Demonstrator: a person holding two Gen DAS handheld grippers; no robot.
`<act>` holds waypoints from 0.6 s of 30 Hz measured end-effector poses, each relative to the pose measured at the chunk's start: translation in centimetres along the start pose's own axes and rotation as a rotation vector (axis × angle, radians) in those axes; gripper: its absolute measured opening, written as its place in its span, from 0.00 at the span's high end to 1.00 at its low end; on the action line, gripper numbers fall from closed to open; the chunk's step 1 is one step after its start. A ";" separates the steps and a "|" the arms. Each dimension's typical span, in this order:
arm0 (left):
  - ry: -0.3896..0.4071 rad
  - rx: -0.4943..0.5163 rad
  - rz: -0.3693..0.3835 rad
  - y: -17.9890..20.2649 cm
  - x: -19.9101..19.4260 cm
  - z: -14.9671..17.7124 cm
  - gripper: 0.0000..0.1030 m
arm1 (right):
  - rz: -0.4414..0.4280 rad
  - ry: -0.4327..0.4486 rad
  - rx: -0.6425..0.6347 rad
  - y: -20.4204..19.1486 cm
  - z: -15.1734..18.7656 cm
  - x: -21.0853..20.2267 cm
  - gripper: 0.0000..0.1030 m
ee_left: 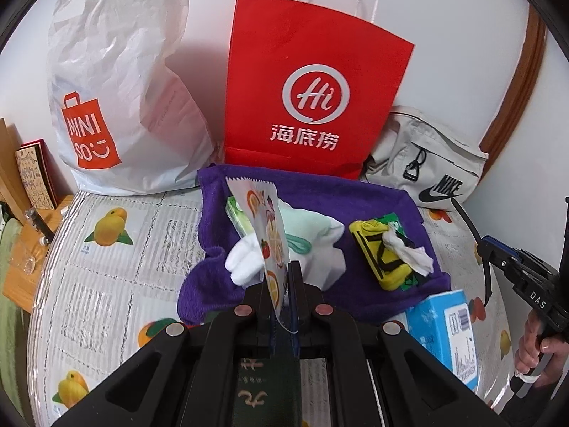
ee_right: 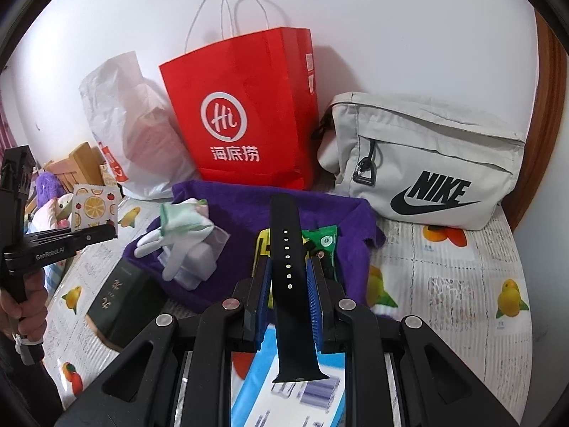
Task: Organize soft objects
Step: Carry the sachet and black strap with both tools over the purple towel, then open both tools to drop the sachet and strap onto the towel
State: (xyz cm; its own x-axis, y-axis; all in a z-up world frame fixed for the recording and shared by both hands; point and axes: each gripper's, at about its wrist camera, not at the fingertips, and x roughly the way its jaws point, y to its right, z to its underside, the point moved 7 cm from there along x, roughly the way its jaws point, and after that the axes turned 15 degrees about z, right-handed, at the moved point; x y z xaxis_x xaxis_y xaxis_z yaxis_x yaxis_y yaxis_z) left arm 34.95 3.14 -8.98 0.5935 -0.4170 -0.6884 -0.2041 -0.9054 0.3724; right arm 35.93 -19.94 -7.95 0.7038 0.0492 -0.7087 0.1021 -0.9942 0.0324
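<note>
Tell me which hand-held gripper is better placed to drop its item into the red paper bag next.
Probably the right hand-held gripper: it holds the black watch strap almost straight in front of the red paper bag. The left hand-held gripper, shut on the fruit-print sachet, sits off to the side, nearer the white plastic bag.

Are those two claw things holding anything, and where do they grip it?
The left gripper pinches a fruit-printed packet by its lower corner. The right gripper clamps a black watch strap around mid-length.
</note>
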 end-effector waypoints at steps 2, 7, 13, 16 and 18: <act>-0.005 -0.008 0.000 -0.3 0.4 -0.3 0.94 | 0.003 -0.004 -0.005 0.1 -0.4 0.9 0.80; -0.025 -0.006 -0.019 -1.1 1.9 -1.0 0.94 | 0.004 -0.018 -0.004 0.4 -1.2 3.0 0.80; -0.062 -0.026 -0.063 -3.1 3.6 -1.5 0.94 | 0.007 -0.041 -0.003 0.7 -1.7 5.4 0.80; -0.085 -0.023 -0.077 -3.8 4.7 -1.7 0.94 | 0.013 -0.063 -0.015 0.7 -1.7 6.8 0.80; -0.102 -0.025 -0.092 -4.3 5.4 -1.8 0.94 | 0.017 -0.079 -0.025 0.7 -1.5 7.7 0.80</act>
State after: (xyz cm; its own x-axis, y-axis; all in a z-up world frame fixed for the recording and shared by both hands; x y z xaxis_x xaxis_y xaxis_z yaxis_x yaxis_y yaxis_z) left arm 40.43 4.89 -13.23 0.5264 -0.3397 -0.7794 -0.1323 -0.9383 0.3196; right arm 42.50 -20.13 -12.31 0.6482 0.0240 -0.7611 0.1087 -0.9922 0.0613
